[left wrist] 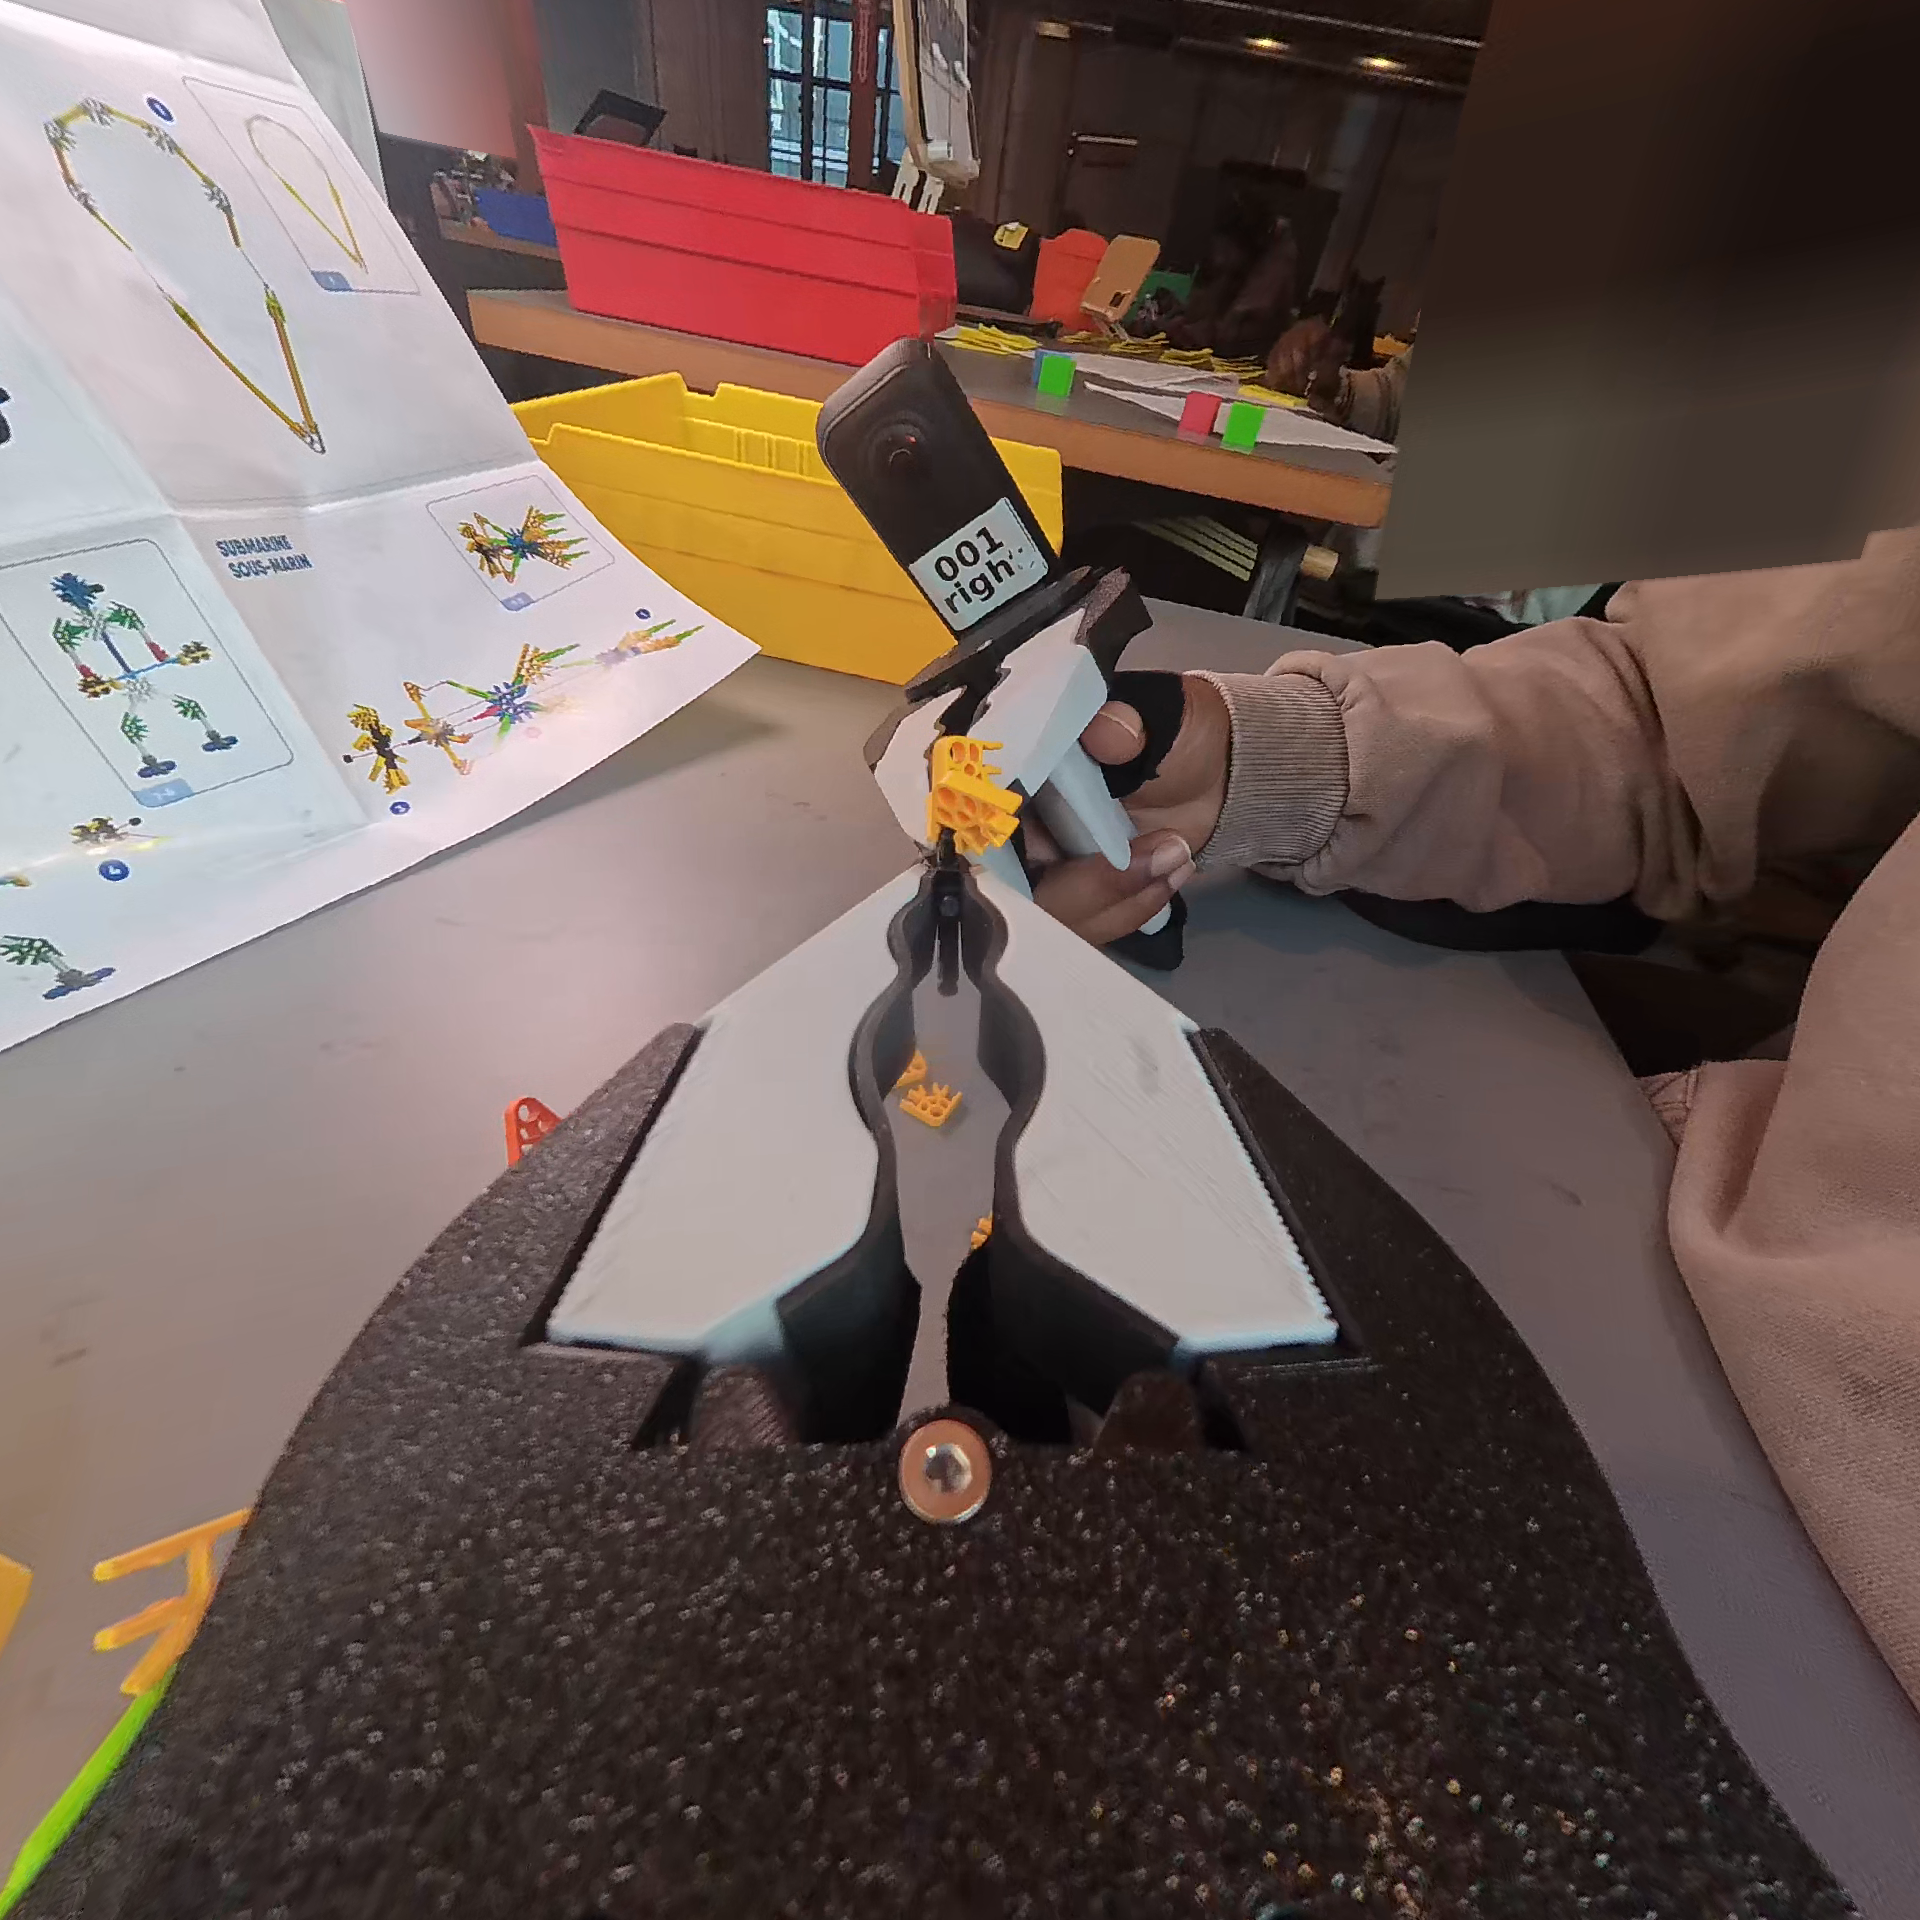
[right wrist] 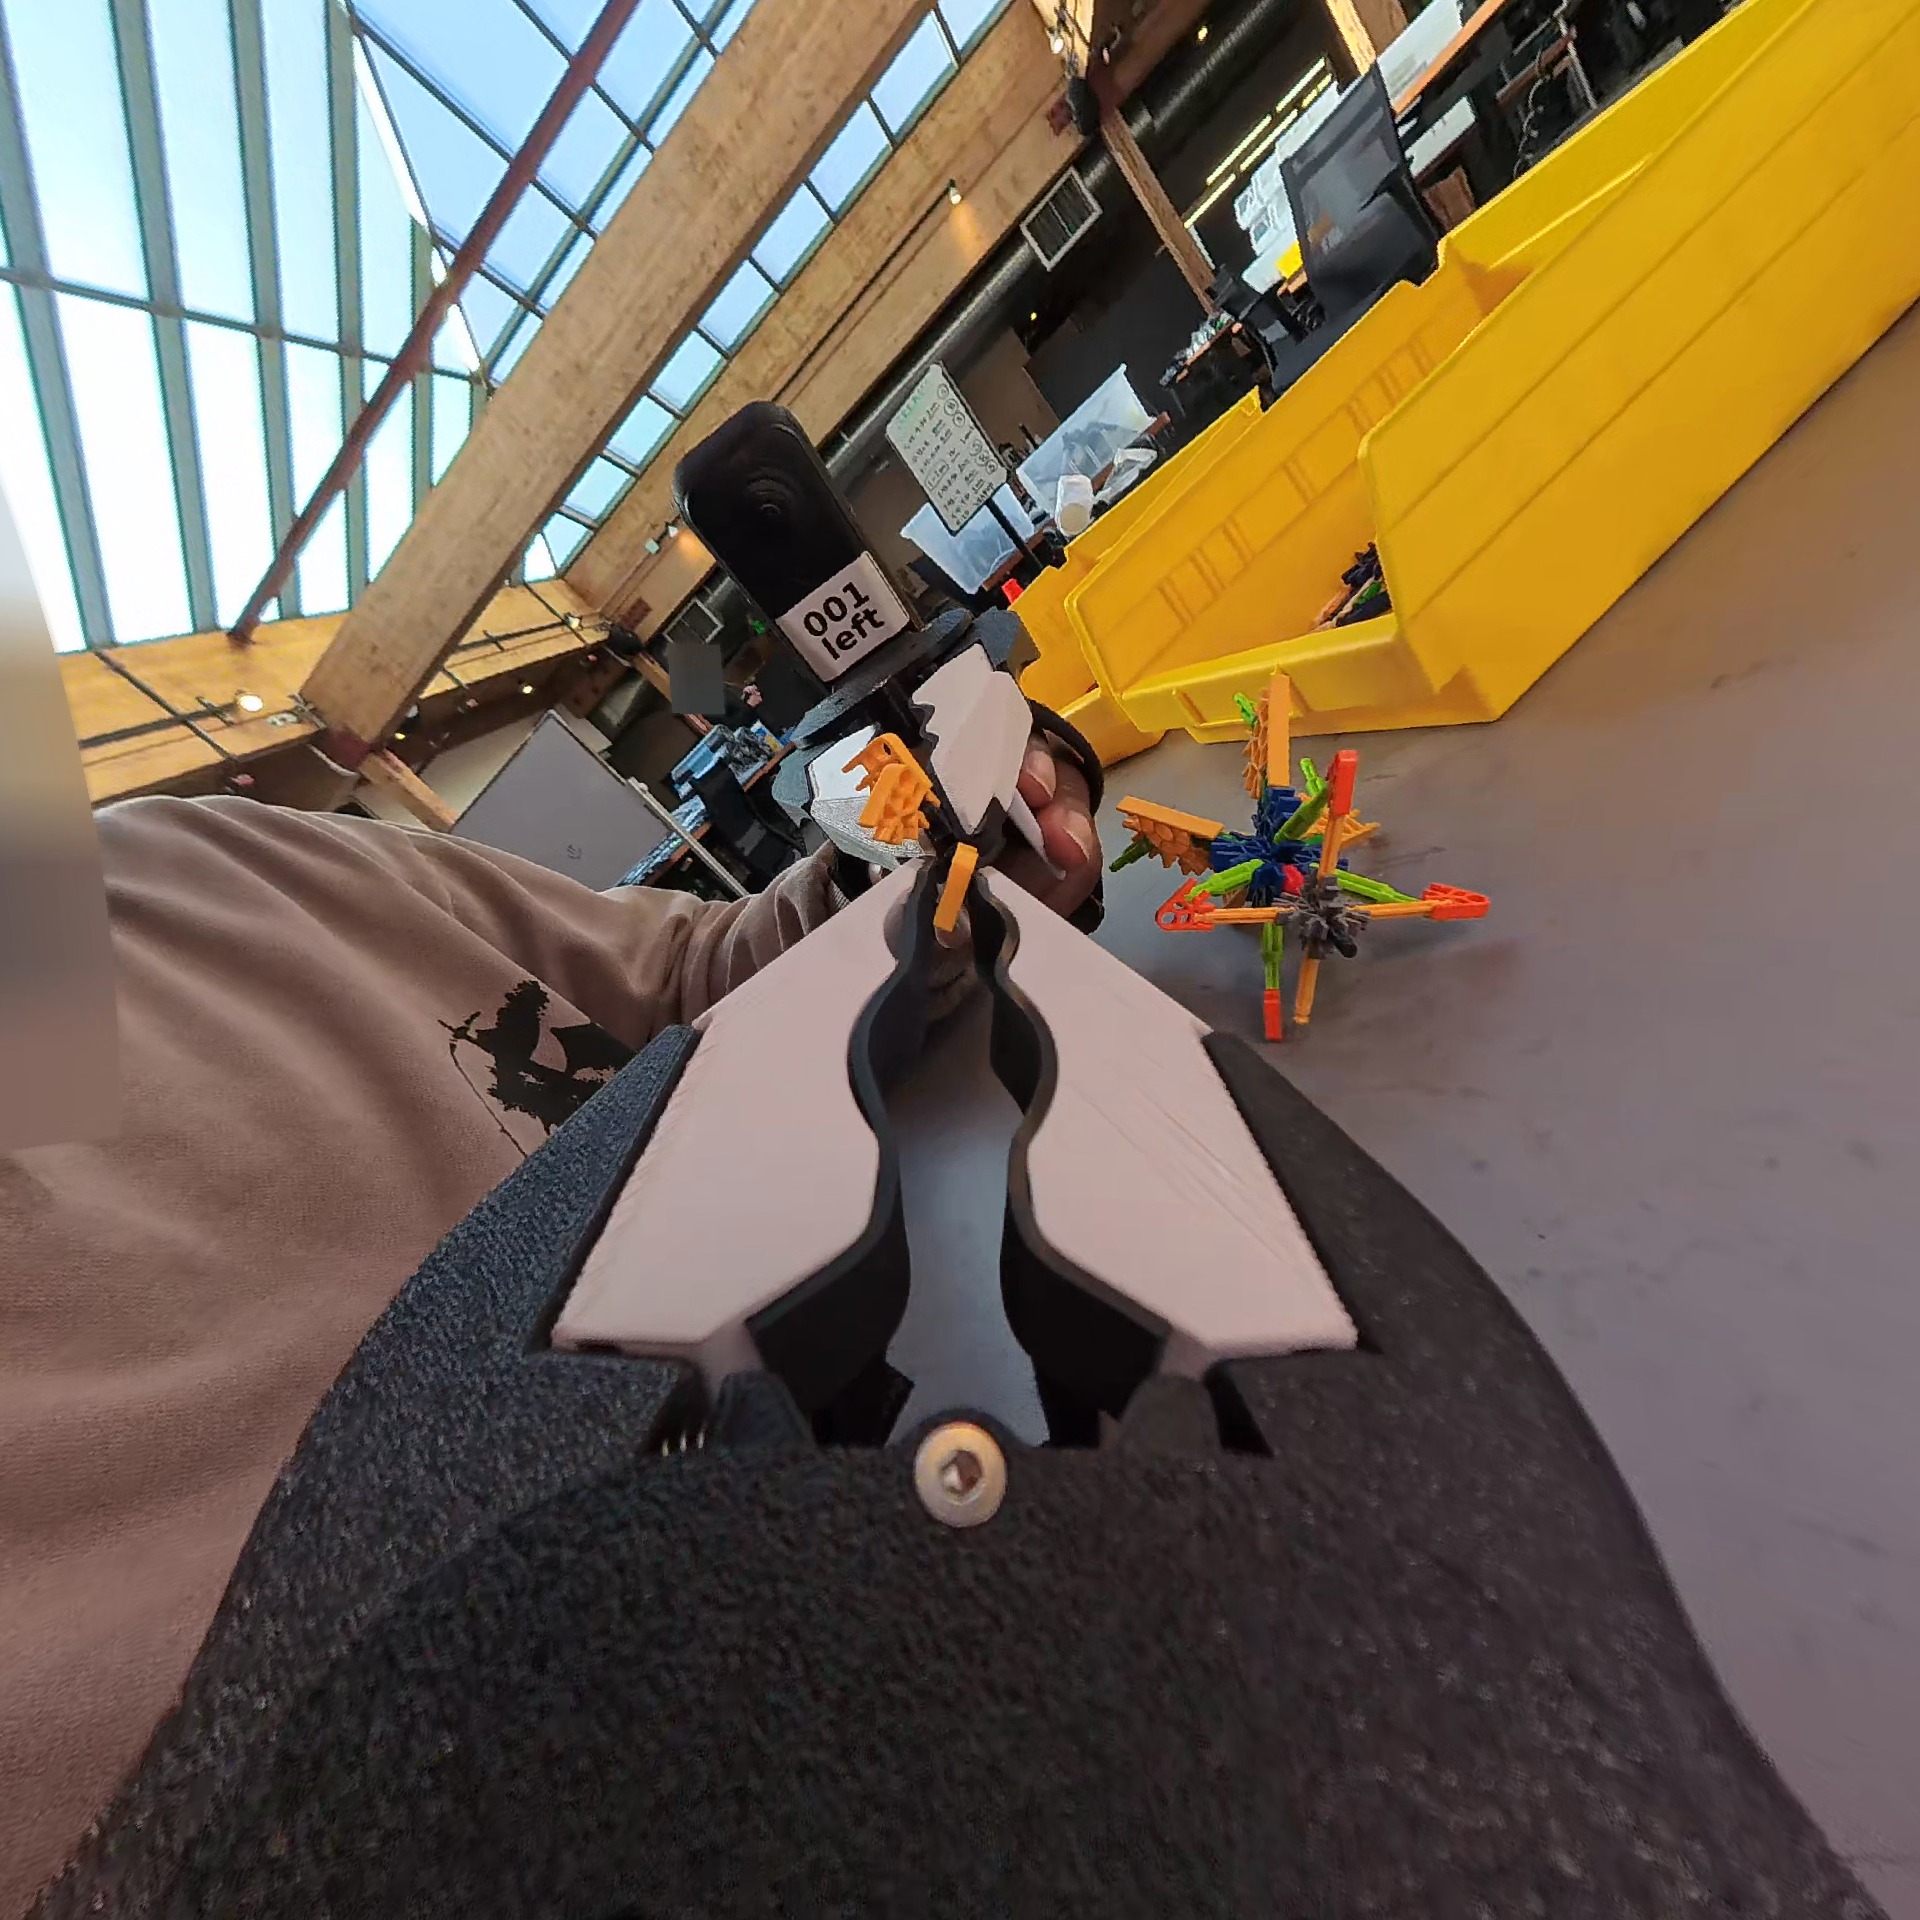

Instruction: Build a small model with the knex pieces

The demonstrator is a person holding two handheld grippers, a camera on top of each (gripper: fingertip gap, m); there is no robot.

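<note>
A grey table (right wrist: 1662, 1143) is occupied by yellow bins (right wrist: 1621, 436), a rod-and-connector model (right wrist: 1288, 883), and an instruction sheet (left wrist: 260, 582).

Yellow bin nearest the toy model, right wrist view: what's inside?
Inside the yellow bin, a few dark, green and orange construction pieces show at its open end. The bin walls hide the rest.

We see the left gripper (left wrist: 945, 883) with its jaws closed on a thin dark piece (left wrist: 948, 930). In the right wrist view a toothed orange-yellow connector (right wrist: 891, 800) sits at those jaws. The right gripper (right wrist: 951, 883) pinches a yellow connector (left wrist: 971, 795), edge-on in its own view. The pieces meet above the grey tabletop (left wrist: 416, 1039). A colourful spoked model (right wrist: 1288, 883) lies nearby, beside yellow bins (right wrist: 1558, 468).
</note>
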